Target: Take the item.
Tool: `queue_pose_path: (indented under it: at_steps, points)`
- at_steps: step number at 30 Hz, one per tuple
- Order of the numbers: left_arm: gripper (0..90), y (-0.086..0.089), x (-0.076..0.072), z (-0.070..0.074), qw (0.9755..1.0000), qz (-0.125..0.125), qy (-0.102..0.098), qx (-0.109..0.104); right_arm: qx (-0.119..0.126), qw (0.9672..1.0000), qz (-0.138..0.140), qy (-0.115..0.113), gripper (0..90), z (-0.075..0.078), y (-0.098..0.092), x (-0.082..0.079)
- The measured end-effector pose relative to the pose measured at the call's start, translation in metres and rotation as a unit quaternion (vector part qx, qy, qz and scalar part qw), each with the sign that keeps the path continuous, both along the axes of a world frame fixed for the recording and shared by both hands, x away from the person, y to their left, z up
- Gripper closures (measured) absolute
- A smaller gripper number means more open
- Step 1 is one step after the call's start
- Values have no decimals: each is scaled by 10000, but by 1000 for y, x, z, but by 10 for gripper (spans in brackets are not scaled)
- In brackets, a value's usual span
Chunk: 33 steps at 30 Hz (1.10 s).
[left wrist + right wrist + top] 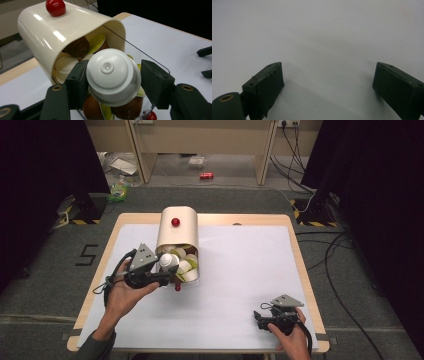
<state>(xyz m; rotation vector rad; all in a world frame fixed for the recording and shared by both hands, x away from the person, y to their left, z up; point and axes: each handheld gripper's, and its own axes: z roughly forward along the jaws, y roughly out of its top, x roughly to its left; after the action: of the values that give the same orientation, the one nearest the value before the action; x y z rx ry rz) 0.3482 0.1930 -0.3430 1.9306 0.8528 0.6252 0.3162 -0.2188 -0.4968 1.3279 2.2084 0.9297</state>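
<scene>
White plastic coffee capsule [113,75] clamped in our left gripper [165,270] at the mouth of the cream canister [177,232].

We grip the capsule base-up between both jaws, just at 6 o'clock of the canister's opening, above brown, yellow-green and white capsules [186,266] spilling out. A red knob [175,222] sits on the canister, which lies at 11 o'clock on the white table sheet [240,280]. Our right gripper [270,316] rests at 5 o'clock, jaws wide apart, holding nothing.

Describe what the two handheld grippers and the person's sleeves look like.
Both the left gripper and the right gripper are black, each topped by a grey three-cornered plate. Their fingers are dark blocky pads, ridged on the inner face. A black cable trails from each. The left forearm wears a dark greenish sleeve.
</scene>
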Motion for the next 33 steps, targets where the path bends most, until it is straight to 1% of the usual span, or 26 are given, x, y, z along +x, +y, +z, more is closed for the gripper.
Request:
queue_pose_path:
  at_steps: [11,16,19,23,24,29,33]
  points:
    - [410,23,-3,3,9997,217,-23,-59,-2,10000,0,0,101,0,0,0]
    - [410,29,-4,4,9996,269,-43,-88,-1,10000,-1,1,101,0,0,0]
    - [409,35,-4,5,9993,342,-53,-116,-3,10000,1,-1,101,0,0,0]
    - [410,40,-4,5,9991,396,-50,-141,-2,10000,-1,0,101,0,0,0]
    - [410,42,-4,5,9990,429,-78,-122,-1,10000,0,0,101,0,0,0]
    - [410,50,-5,3,9986,500,-40,-147,5,10000,-11,9,101,0,0,0]
    - [410,56,-5,1,9982,575,-48,-147,-3,10000,0,0,101,0,0,0]
